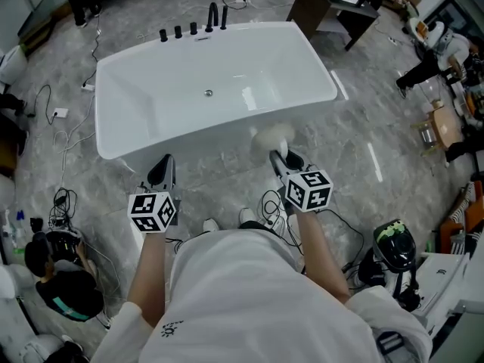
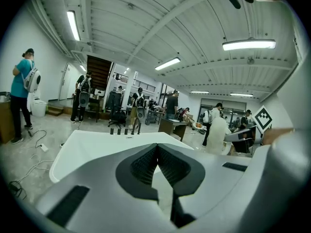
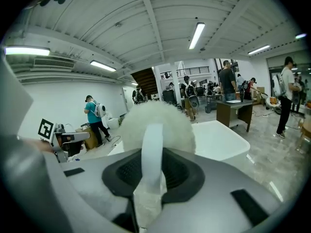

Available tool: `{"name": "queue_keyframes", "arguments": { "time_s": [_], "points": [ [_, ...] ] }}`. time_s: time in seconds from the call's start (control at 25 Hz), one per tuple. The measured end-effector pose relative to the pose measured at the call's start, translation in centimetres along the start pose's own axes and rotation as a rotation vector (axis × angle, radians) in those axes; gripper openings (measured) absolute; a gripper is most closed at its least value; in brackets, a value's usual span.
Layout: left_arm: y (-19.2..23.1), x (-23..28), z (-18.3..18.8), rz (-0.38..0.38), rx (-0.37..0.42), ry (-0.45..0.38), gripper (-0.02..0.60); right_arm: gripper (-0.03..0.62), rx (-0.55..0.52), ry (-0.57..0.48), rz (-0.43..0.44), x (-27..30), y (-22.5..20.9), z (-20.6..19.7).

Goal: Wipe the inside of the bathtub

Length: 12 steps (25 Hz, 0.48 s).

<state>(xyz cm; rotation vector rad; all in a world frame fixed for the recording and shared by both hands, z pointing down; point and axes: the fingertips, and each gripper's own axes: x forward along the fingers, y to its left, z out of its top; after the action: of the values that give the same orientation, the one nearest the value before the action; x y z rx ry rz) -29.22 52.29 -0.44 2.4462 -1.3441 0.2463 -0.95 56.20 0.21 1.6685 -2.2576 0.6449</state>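
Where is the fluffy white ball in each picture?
Head view: the fluffy ball sits ahead of the right tool, beside the white bathtub's near rim.
Left gripper view: probably the pale shape at right.
Right gripper view: centre, its handle clamped in the tool.
Shared landmark: the white bathtub.

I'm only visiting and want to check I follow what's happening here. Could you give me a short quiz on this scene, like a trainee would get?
1. True or false: the fluffy white brush is already inside the bathtub.
2. Which one holds the brush? A) left gripper B) right gripper C) neither
3. Fill in: the left gripper's jaws are ____.

Key: 1 false, it sits just outside the tub's near rim. 2 B. 3 shut, with nothing between them.
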Motion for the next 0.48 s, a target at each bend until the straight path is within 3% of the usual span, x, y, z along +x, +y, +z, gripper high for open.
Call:
{"name": "queue_keyframes", "arguments": {
  "time_s": [0.48],
  "points": [
    [2.1,-1.7,-0.2,-0.024,0.0,-0.009,0.012,0.098,-0.005,-0.038,-0.009,0.6,2.9,0.4]
  ]
}}
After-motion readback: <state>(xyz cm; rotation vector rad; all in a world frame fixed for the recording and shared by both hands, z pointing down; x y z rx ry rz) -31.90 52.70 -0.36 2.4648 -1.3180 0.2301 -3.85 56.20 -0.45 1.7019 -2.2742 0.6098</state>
